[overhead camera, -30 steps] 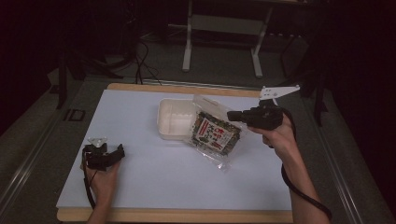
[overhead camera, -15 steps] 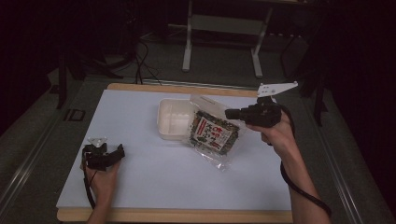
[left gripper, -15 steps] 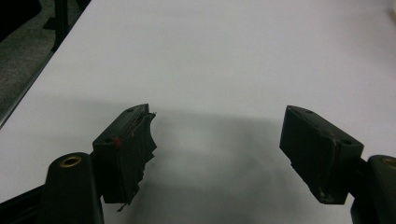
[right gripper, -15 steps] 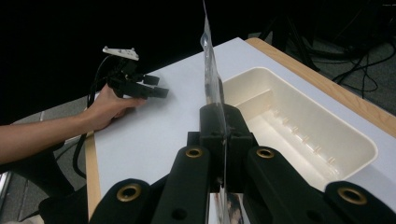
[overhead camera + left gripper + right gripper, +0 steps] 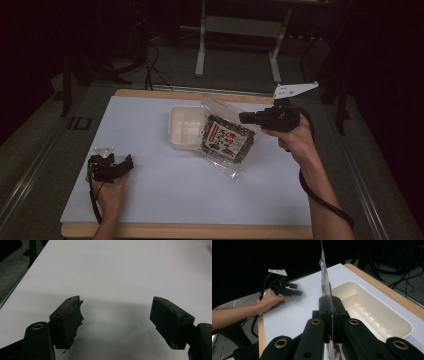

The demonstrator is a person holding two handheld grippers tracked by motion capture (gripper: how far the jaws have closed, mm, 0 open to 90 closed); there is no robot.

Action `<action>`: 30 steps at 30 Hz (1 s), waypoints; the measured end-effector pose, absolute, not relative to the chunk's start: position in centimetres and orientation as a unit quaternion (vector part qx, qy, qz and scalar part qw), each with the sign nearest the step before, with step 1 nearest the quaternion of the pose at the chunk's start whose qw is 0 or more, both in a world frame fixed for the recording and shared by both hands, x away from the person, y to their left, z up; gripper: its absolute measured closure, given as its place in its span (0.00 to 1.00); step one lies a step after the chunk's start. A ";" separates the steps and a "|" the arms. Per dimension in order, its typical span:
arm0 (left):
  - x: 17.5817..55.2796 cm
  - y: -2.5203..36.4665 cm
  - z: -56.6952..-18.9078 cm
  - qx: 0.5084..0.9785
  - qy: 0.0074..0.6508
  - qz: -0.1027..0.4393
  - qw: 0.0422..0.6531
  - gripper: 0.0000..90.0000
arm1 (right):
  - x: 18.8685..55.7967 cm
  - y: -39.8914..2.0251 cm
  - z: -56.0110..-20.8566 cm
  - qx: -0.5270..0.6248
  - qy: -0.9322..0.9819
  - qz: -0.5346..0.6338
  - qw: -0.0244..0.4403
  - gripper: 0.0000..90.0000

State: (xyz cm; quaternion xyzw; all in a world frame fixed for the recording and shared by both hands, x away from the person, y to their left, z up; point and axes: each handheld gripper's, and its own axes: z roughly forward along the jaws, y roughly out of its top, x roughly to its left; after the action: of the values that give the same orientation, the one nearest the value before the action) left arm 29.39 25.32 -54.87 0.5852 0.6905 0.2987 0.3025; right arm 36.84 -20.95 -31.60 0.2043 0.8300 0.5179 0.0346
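A clear plastic bag of dark snacks with a red and white label (image 5: pixel 226 140) hangs tilted above the table, its lower end near the surface. My right gripper (image 5: pixel 245 118) is shut on the bag's upper edge; in the right gripper view the thin clear film (image 5: pixel 325 287) stands pinched between the closed jaws of the right gripper (image 5: pixel 331 315). A cream plastic tray (image 5: pixel 184 131) lies beside the bag, empty inside (image 5: pixel 372 312). My left gripper (image 5: pixel 125 162) rests on the table at the near left, open with nothing between its fingers (image 5: pixel 116 317).
The white tabletop (image 5: pixel 150 125) has a wooden rim (image 5: pixel 190 231). Dark floor, cables and a metal stand's legs (image 5: pixel 202 45) lie beyond the far edge. In the right gripper view the other hand and its gripper (image 5: pixel 284 288) sit farther off on the table.
The right gripper has lifted the bag a little higher and shifted it toward the tray. The left gripper has stayed put.
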 end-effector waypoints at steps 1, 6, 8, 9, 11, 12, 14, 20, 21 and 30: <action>29.4 25.3 -54.9 0.586 0.690 0.299 0.302 0.28 | 36.8 -21.0 -31.6 0.204 0.830 0.518 0.035 1.00; 29.4 25.3 -54.9 0.586 0.690 0.299 0.302 0.28 | 36.9 -20.5 -30.9 0.199 0.831 0.519 0.039 1.00; 29.4 25.3 -54.9 0.586 0.690 0.300 0.302 0.28 | 36.9 -20.4 -30.7 0.198 0.830 0.520 0.039 1.00; 29.4 25.3 -54.9 0.586 0.690 0.300 0.302 0.28 | 36.9 -20.4 -30.6 0.197 0.830 0.520 0.040 1.00; 29.4 25.3 -54.9 0.586 0.690 0.299 0.302 0.28 | 37.0 -20.3 -30.5 0.196 0.831 0.519 0.040 1.00; 29.4 25.3 -54.9 0.586 0.690 0.299 0.302 0.28 | 37.0 -20.2 -30.5 0.195 0.830 0.520 0.040 1.00; 29.4 25.3 -54.9 0.587 0.690 0.299 0.302 0.28 | 37.1 -20.1 -30.4 0.194 0.831 0.520 0.040 1.00; 29.4 25.3 -54.9 0.587 0.690 0.298 0.301 0.28 | 37.2 -19.9 -30.2 0.194 0.830 0.521 0.041 1.00; 29.4 25.3 -54.9 0.587 0.689 0.298 0.301 0.28 | 37.3 -19.9 -30.2 0.194 0.830 0.521 0.042 1.00; 29.5 25.3 -54.9 0.588 0.690 0.298 0.300 0.28 | 37.9 -19.7 -29.7 0.190 0.827 0.527 0.046 1.00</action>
State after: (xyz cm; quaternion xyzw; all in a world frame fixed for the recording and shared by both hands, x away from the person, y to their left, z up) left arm 29.46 25.26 -54.89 0.5878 0.6896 0.2985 0.2997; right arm 37.91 -19.71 -29.73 0.1898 0.8273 0.5267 0.0456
